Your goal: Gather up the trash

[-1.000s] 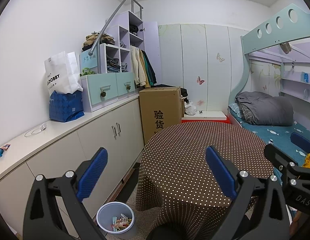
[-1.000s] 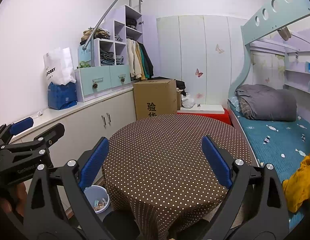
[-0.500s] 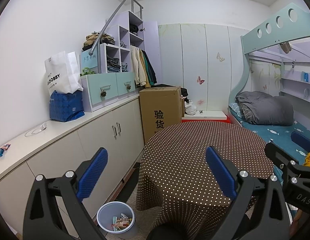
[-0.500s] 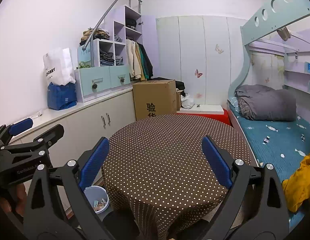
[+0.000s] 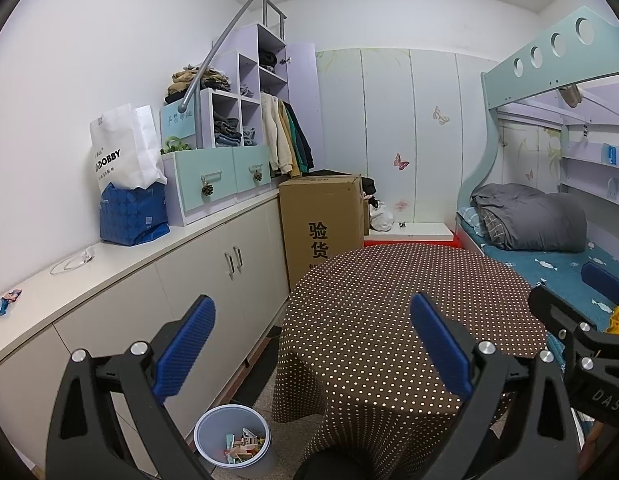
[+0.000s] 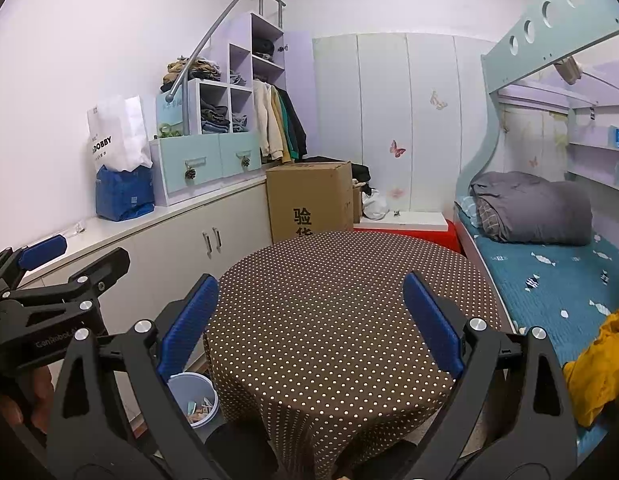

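Observation:
A pale grey waste bin [image 5: 232,443] holding paper scraps stands on the floor at the foot of the round table [image 5: 409,304] with its brown dotted cloth; the right wrist view shows the bin [image 6: 194,398] too. A small crumpled wrapper [image 5: 3,305] lies on the white counter at the far left. My left gripper [image 5: 313,344] hangs open above the table's near left edge, holding nothing. My right gripper [image 6: 311,322] is open over the table's near edge, also holding nothing. Each gripper shows at the side of the other's view.
White counter cabinets [image 5: 197,276] run along the left wall, carrying a blue bag [image 5: 131,216], a white paper bag and drawer shelves. A cardboard box [image 5: 323,220] stands behind the table. A bunk bed [image 6: 549,264] with a grey duvet and a yellow cloth [image 6: 601,364] fills the right.
Both grippers have drifted very slightly; the scene is otherwise the same, and both stay open.

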Motion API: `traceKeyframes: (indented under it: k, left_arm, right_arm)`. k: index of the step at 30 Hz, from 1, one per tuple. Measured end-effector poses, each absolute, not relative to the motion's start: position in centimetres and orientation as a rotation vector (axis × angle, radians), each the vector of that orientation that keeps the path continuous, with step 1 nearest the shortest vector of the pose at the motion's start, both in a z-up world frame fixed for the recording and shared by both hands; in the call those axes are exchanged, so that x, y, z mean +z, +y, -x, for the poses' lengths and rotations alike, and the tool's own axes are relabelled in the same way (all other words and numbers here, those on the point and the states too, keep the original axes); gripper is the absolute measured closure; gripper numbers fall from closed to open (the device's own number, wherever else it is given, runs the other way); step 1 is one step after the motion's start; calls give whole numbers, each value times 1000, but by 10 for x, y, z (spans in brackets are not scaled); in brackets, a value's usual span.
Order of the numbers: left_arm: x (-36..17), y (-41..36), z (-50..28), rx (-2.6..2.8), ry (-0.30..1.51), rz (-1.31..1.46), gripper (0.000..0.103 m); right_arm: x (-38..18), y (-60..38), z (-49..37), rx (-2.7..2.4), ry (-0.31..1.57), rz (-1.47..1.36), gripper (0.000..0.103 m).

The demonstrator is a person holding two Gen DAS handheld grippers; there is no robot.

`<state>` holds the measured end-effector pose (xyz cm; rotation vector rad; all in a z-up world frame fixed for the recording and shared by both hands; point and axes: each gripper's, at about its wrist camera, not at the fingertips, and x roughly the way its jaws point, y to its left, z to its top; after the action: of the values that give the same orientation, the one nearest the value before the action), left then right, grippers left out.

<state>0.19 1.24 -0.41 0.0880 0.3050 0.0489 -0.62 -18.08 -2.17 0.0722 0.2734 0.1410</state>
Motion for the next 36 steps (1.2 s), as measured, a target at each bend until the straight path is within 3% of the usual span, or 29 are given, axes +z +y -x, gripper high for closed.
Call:
traceKeyframes:
  k: [36]
  left_arm:
    - [-2,15,-5,65,308,-98,7]
  right_arm:
    - [-19,-175,2,157,272,-65,11]
